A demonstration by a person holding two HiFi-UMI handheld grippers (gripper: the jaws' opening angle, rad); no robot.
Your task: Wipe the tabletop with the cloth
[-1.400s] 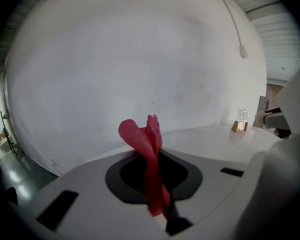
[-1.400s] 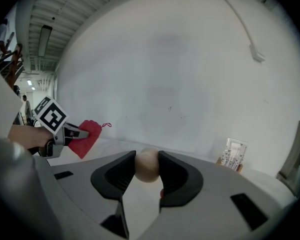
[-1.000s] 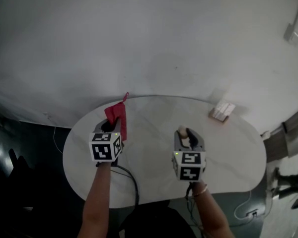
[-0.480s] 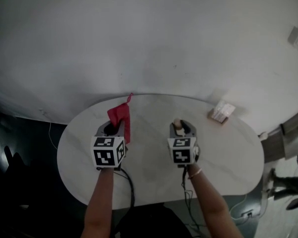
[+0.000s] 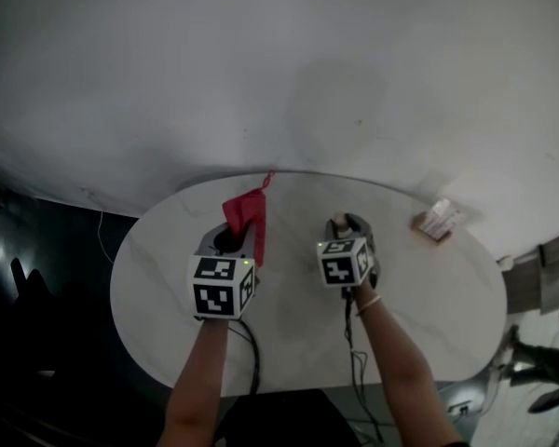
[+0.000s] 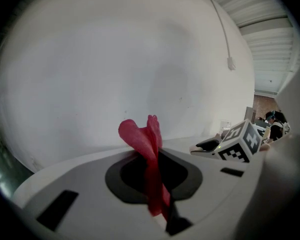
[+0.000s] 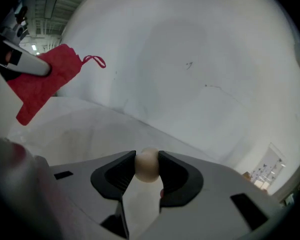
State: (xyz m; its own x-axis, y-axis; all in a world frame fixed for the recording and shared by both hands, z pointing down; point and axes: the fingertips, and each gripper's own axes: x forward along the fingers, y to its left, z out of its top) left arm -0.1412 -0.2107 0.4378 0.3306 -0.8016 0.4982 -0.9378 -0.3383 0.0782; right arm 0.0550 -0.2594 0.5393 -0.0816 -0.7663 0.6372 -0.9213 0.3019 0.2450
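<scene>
A red cloth (image 5: 246, 216) with a small loop at its top corner hangs over the white oval table (image 5: 429, 287). My left gripper (image 5: 235, 237) is shut on the cloth. In the left gripper view the cloth (image 6: 149, 149) stands pinched upright between the jaws of that gripper (image 6: 153, 173). My right gripper (image 5: 343, 223) is held over the middle of the table, shut on a small beige ball (image 7: 147, 165). The right gripper view shows the ball squeezed between that gripper's (image 7: 147, 167) two dark pads, and the cloth (image 7: 46, 82) up at the left.
A small pale box (image 5: 440, 220) sits near the table's far right edge. A plain white wall (image 5: 289, 73) rises behind the table. Cables hang down at the near edge. Dark floor lies to the left.
My right gripper, ball still held, has moved away from the person and a little left, nearer the left gripper. The left gripper and cloth have hardly moved.
</scene>
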